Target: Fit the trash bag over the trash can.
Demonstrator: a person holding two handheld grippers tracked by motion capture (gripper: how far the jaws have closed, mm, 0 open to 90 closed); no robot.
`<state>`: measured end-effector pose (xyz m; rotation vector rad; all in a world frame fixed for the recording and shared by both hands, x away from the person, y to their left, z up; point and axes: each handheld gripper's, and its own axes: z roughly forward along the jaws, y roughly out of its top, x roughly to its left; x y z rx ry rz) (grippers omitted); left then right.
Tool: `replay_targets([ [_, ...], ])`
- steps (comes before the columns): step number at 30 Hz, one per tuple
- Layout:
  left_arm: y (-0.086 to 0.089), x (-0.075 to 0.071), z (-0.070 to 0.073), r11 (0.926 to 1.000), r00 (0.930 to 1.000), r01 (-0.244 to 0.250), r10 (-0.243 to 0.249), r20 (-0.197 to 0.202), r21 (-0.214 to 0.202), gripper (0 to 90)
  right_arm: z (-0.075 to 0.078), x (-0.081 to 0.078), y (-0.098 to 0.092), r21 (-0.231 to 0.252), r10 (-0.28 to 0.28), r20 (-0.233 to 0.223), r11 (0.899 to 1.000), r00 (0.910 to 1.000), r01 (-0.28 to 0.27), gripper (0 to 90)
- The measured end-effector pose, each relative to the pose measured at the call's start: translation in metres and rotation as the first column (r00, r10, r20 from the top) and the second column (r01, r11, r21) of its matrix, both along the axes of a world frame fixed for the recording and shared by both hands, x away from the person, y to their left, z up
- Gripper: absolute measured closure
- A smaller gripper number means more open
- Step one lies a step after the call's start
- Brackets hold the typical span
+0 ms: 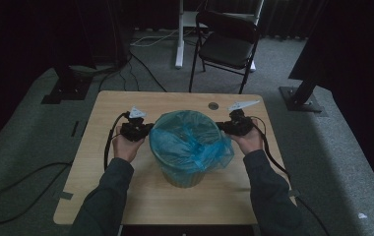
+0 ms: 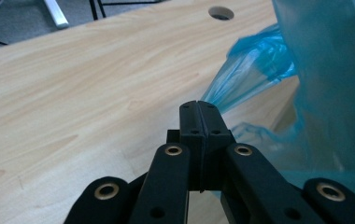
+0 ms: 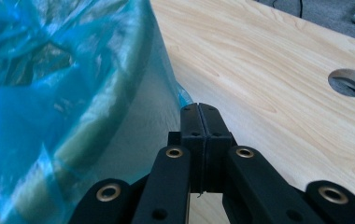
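High view: a round bin lined with a translucent blue plastic bag (image 1: 191, 142) stands mid-way on the pale wooden tabletop (image 1: 126, 196), left tongs (image 1: 143, 131) and right tongs (image 1: 226, 128) at its opposite rims. Left gripper view: left tongs (image 2: 199, 108) pinched together on a stretched fold of the bag (image 2: 255, 70). Right gripper view: right tongs (image 3: 199, 111) pressed together beside the bin wall, a bag corner (image 3: 185, 99) at their tips; grip unclear.

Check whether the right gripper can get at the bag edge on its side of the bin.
Probably yes: the right gripper, jaws shut, sits right beside the blue bag draped over the bin, with bare table around it and nothing between. Whether it already pinches film is unclear.
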<state>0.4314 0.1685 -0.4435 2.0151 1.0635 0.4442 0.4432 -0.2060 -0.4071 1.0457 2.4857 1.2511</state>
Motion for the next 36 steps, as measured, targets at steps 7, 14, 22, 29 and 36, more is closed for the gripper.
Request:
replay_targets([
  [7,0.014,-0.013,0.018,0.9983,0.9986,-0.028,0.03,0.043,-0.052,73.7,0.014,-0.014,-0.014,0.023,-0.038,0.052,0.999,0.998,0.036,72.5],
  [14,0.023,-0.034,0.036,0.9956,0.9963,-0.004,0.012,0.085,-0.094,67.0,0.035,-0.041,-0.028,0.066,-0.057,0.097,0.997,0.9936,0.051,66.3],
  [22,0.02,-0.074,0.055,0.9907,0.9917,0.062,-0.047,0.12,-0.122,62.6,0.047,-0.081,-0.029,0.078,0.029,0.141,0.996,0.9897,-0.04,63.2],
  [29,0.03,-0.1,0.056,0.9845,0.9924,0.087,-0.072,0.1,-0.153,59.3,0.041,-0.105,-0.03,0.082,0.097,0.135,0.991,0.9861,-0.109,61.3],
  [36,0.027,-0.126,0.047,0.9683,0.9887,0.145,-0.134,0.066,-0.203,57.0,0.036,-0.118,-0.023,0.085,0.175,0.112,0.979,0.9781,-0.185,56.7],
])
